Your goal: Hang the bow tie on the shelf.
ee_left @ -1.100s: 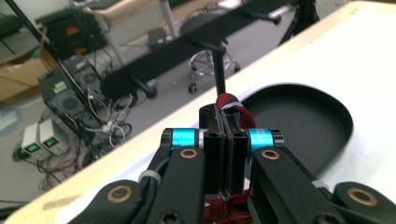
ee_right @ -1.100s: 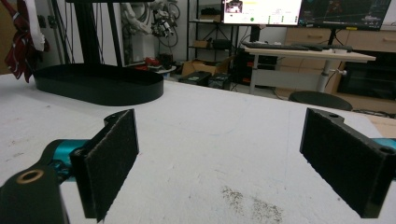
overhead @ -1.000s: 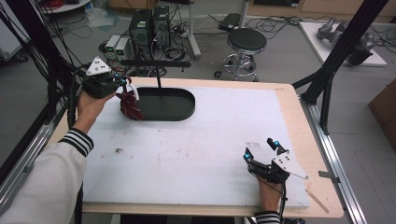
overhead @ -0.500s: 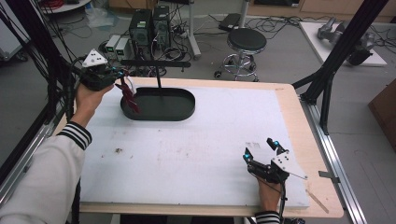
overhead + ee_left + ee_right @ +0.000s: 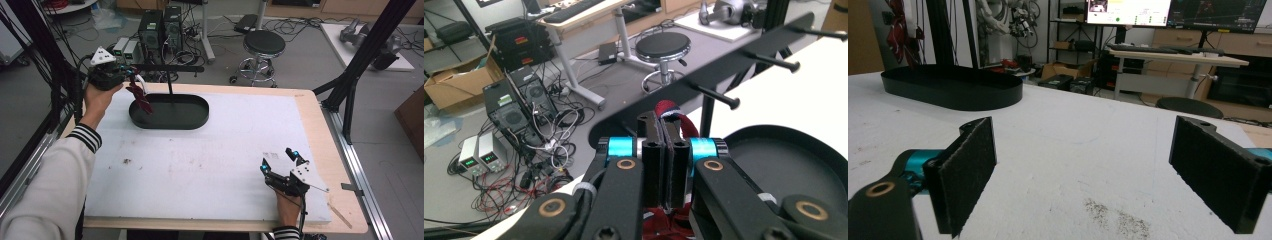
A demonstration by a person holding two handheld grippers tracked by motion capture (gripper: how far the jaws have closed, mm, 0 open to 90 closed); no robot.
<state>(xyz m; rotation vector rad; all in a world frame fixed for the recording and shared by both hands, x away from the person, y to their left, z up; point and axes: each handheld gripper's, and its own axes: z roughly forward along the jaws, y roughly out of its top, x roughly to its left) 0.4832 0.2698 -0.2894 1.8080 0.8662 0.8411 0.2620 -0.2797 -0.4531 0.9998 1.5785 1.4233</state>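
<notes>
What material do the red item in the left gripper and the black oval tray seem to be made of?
The red item looks like soft woven fabric: it hangs limp, with white and dark stripes. The tray seems to be rigid matte plastic or painted metal, with smooth even walls; I cannot tell which.

An oval tray (image 5: 170, 120) sits on the desk (image 5: 210, 160) at its far left part, with an upright post rising from its back edge to a pegged bar (image 5: 165, 67) above it. The left claw (image 5: 131, 75) is raised at the bar's left end, above the tray's left end, clamping a cloth strap (image 5: 141, 97) that hangs down toward the tray. The right claw (image 5: 279, 160) rests at the desk's near right corner, jaws spread. A stool (image 5: 264, 45) and computer cases (image 5: 161, 27) stand on the floor beyond the desk.
</notes>
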